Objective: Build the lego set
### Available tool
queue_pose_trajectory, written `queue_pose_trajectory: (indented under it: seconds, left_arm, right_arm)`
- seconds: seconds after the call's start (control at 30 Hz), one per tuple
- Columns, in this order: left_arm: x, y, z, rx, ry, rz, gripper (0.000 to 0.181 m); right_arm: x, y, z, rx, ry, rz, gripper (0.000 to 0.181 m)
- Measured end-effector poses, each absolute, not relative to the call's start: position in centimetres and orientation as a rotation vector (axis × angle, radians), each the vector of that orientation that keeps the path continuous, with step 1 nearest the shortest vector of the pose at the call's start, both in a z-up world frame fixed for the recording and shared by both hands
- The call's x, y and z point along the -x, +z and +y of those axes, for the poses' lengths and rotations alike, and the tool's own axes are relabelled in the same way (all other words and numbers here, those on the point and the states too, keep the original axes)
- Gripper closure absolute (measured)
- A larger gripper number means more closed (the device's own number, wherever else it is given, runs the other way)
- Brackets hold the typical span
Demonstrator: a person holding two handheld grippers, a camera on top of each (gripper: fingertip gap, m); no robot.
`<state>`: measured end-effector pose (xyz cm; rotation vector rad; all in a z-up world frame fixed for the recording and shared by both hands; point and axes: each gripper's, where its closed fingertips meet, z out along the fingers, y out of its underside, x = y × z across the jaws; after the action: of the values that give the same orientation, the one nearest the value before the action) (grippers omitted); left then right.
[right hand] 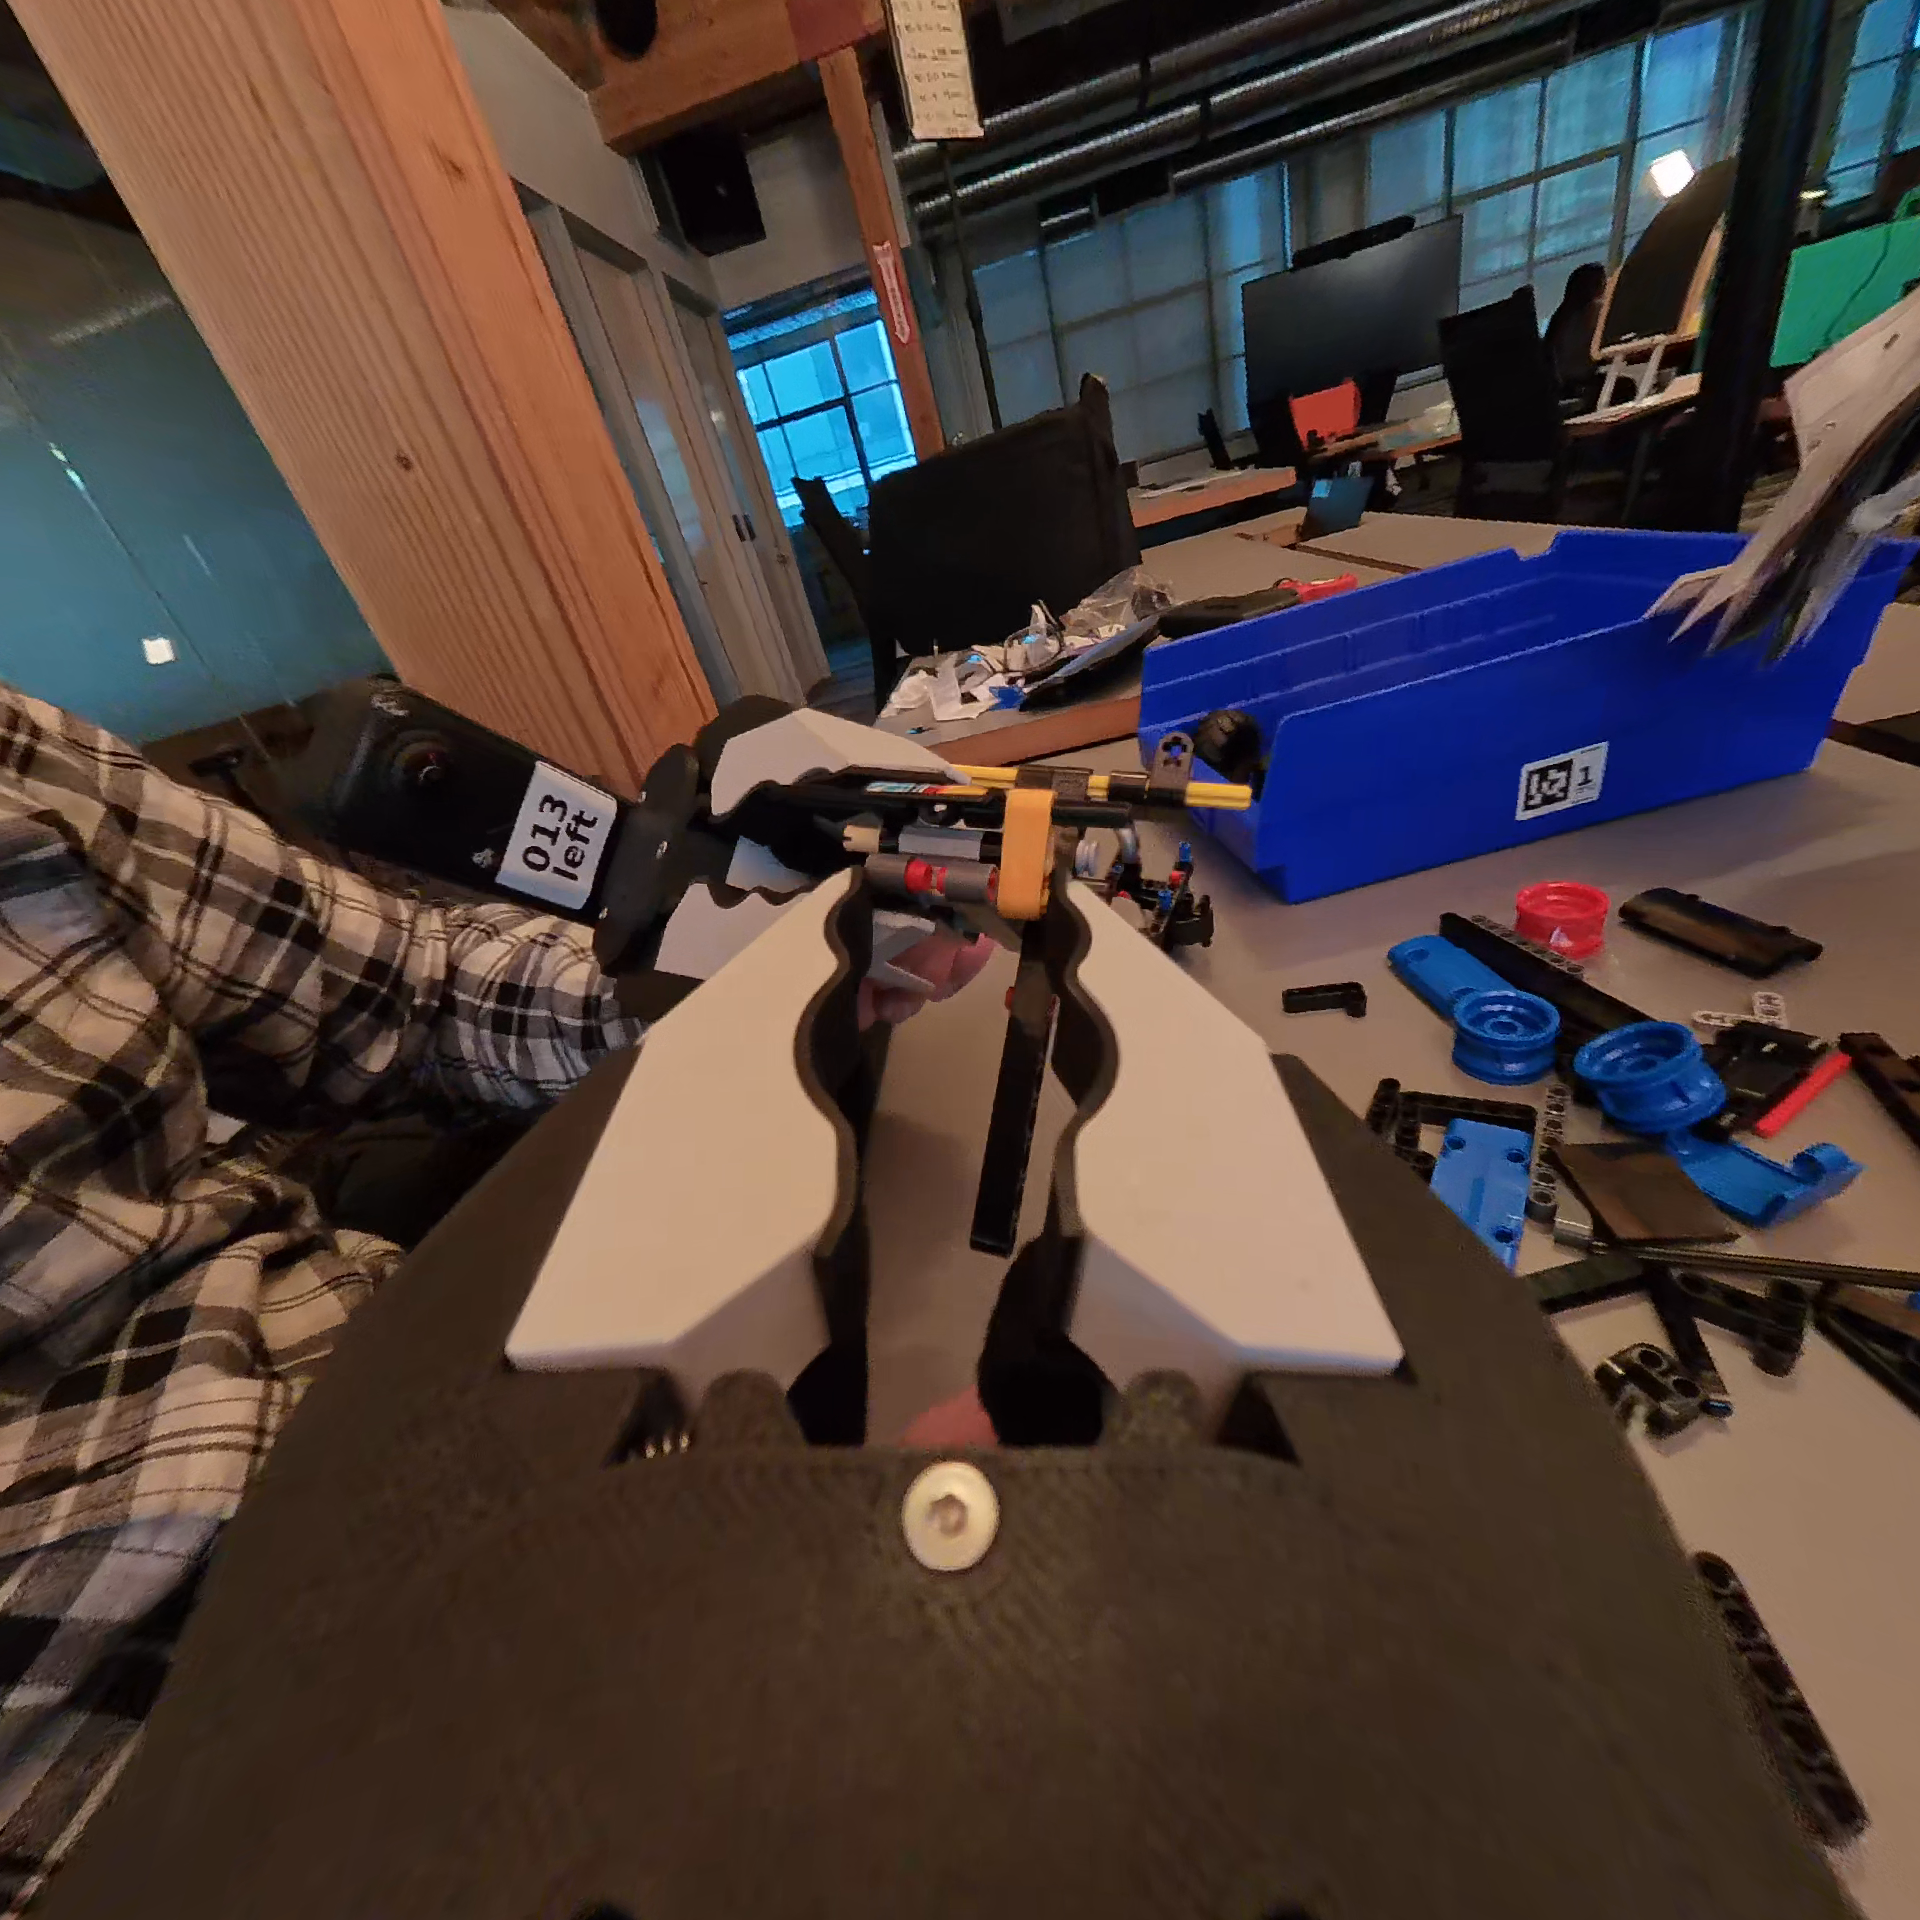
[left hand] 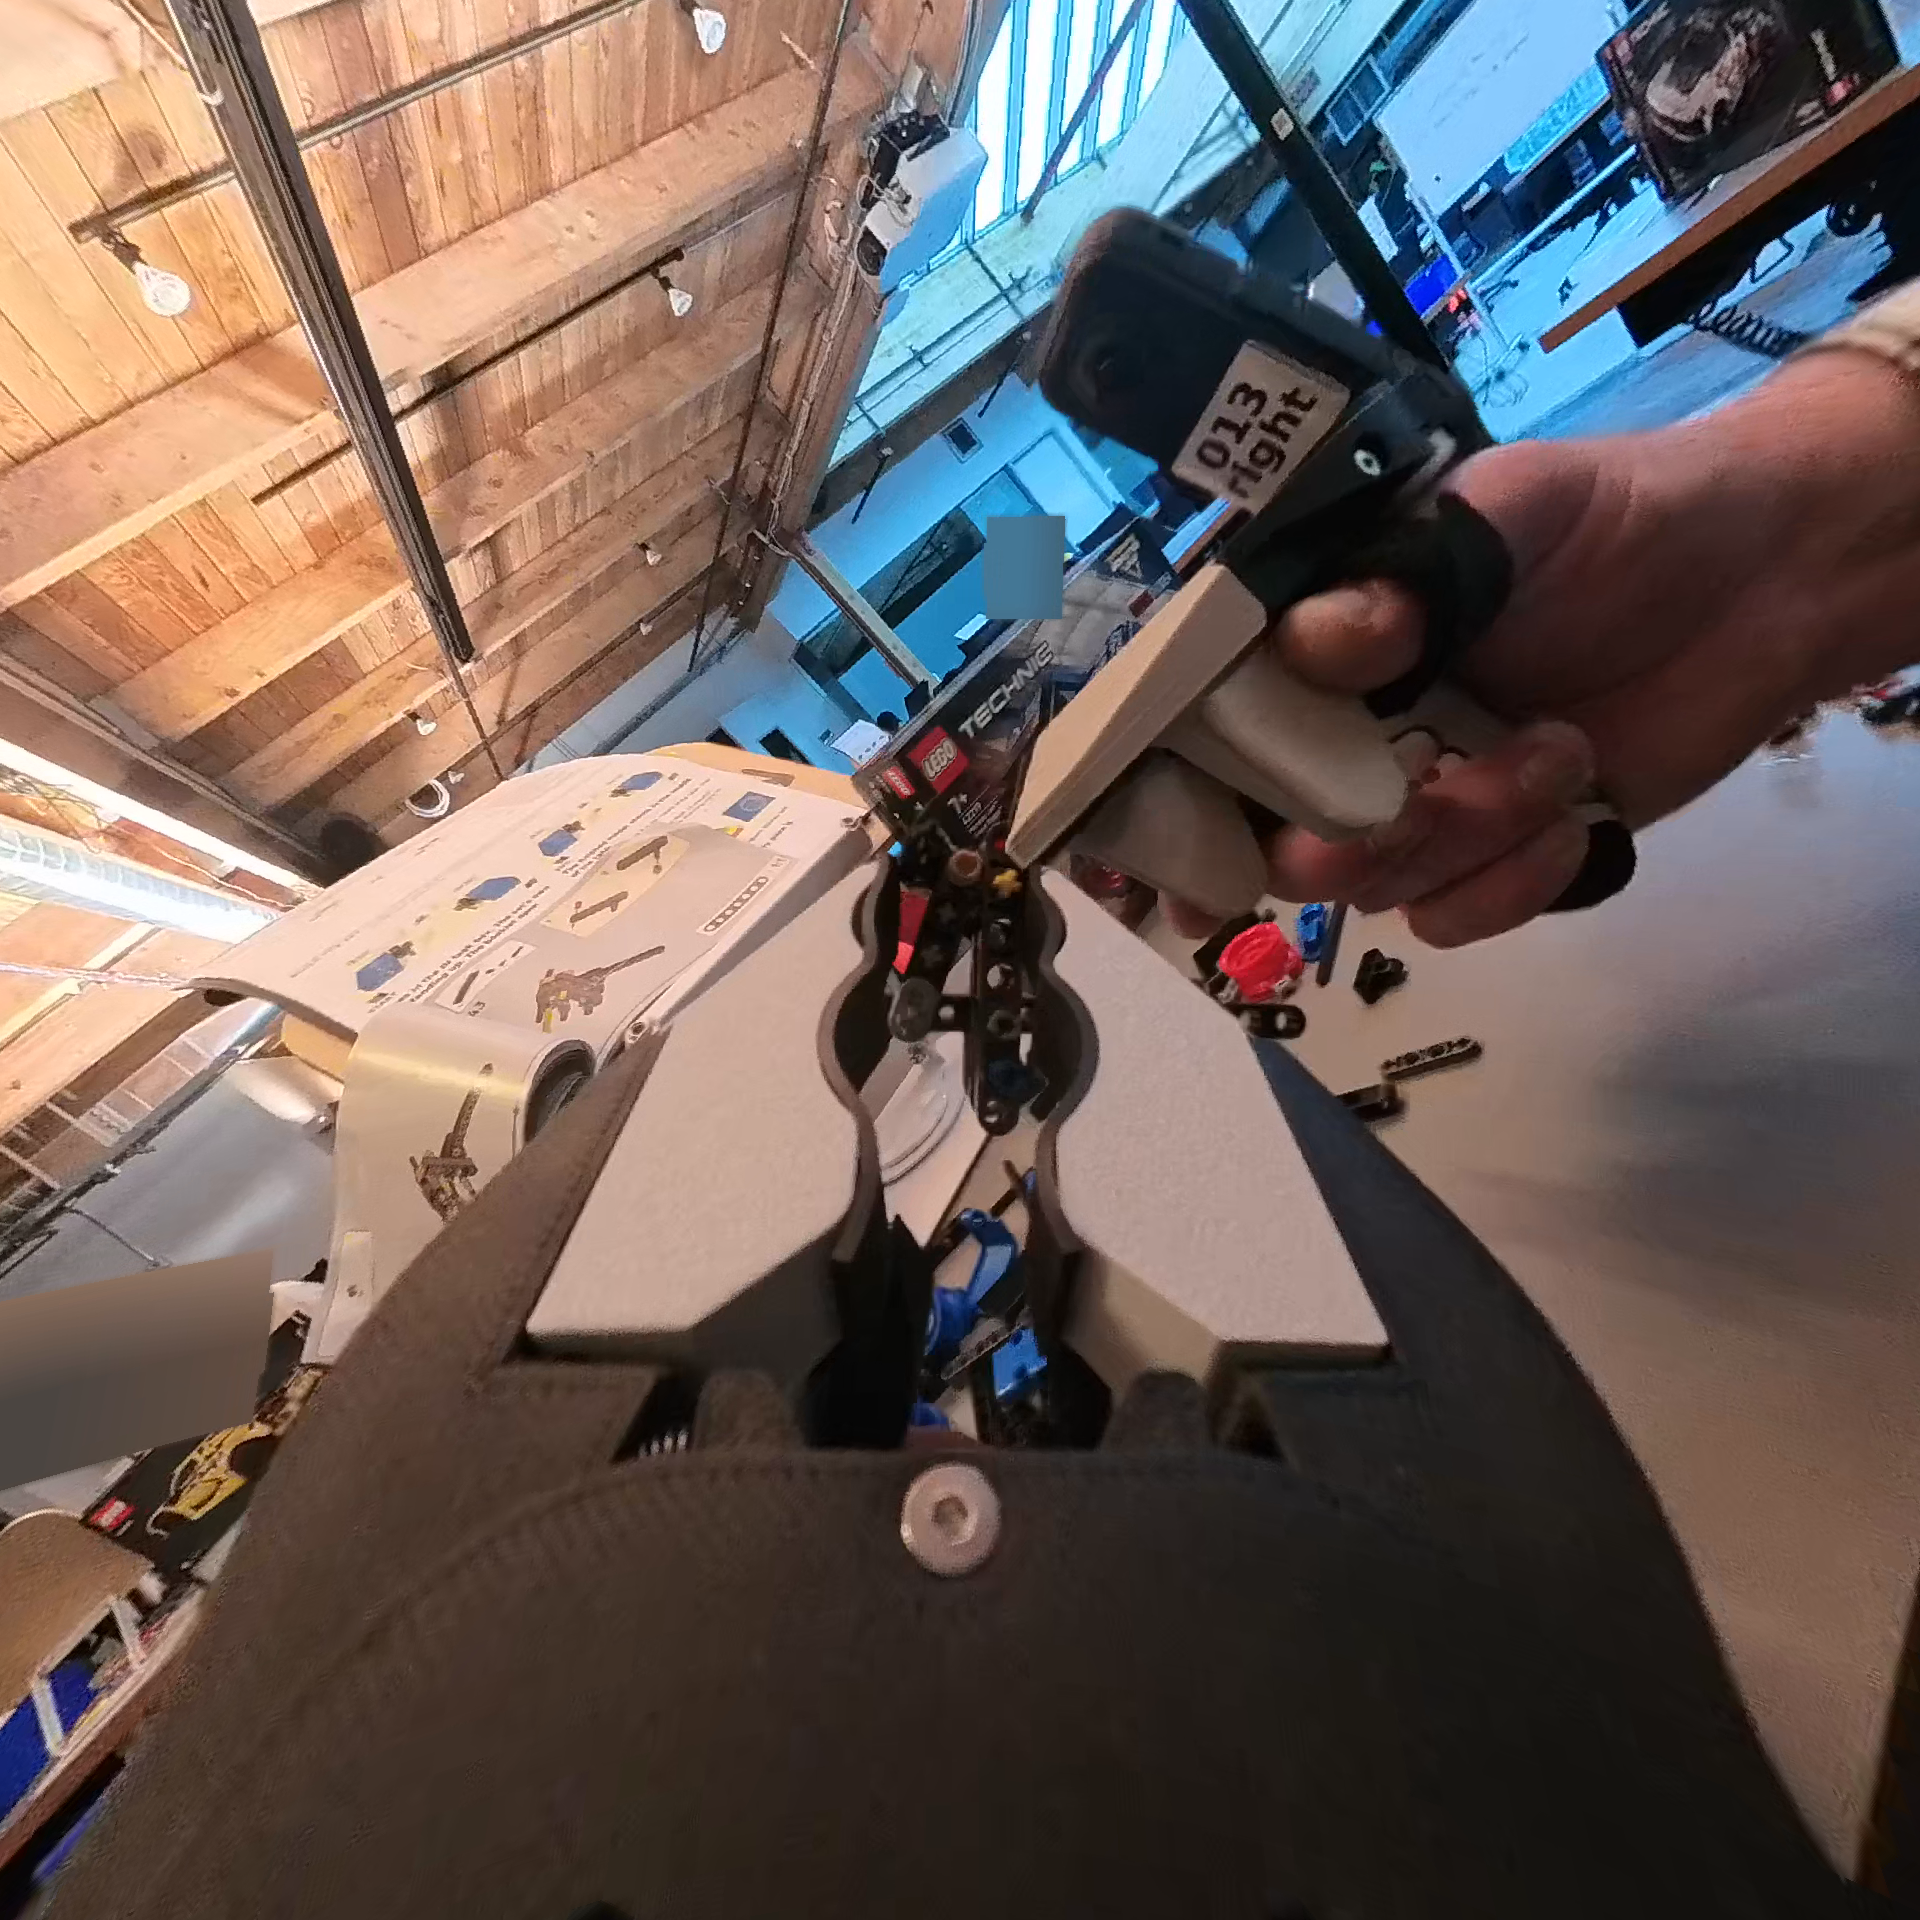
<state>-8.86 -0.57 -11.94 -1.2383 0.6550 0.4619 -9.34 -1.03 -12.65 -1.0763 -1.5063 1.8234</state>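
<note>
while both claws sit at frame centre, left gripper (left hand: pixel 961 997) clamps the lego assembly (right hand: pixel 997 831); right gripper (right hand: pixel 961 987) pinches its black beam (right hand: pixel 1013 1122).

At three o'clock the booklet (right hand: pixel 1829 520) was cut off; the left gripper (right hand: pixel 831 821) hid the model's (right hand: pixel 1023 831) end.

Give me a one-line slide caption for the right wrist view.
Right gripper and left gripper both clamp the partly built lego assembly above a grey table strewn with loose parts.
</note>
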Motion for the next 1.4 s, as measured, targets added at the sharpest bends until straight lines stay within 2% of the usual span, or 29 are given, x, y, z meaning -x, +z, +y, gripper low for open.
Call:
queue_pose_trajectory:
  seconds: [0.17, 0.33, 0.63, 0.8, 1.4]
  left_arm:
    - [9.1, -12.0, -0.5, 1.253, 0.472, 0.645, 0.161]
    - [9.9, -11.9, -0.3, 1.284, 0.437, 0.599, 0.161]
    - [11.5, -11.2, 0.2, 1.343, 0.178, 0.409, 0.161]
    - [12.0, -11.0, 0.8, 1.364, 0.055, 0.293, 0.161]
    - [12.7, -10.7, 1.7, 1.308, -0.539, 0.034, 0.159]
  right_arm:
    - [9.3, -13.0, -0.1, 1.096, 1.738, -1.513, 0.141]
    - [9.3, -13.8, 0.1, 1.128, 1.702, -1.558, 0.143]
    - [9.3, -14.5, 1.4, 1.146, 1.609, -1.569, 0.145]
    - [9.3, -15.0, 1.2, 1.104, 1.528, -1.615, 0.139]
    - [8.8, -13.3, 1.9, 0.998, 1.452, -1.552, 0.138]
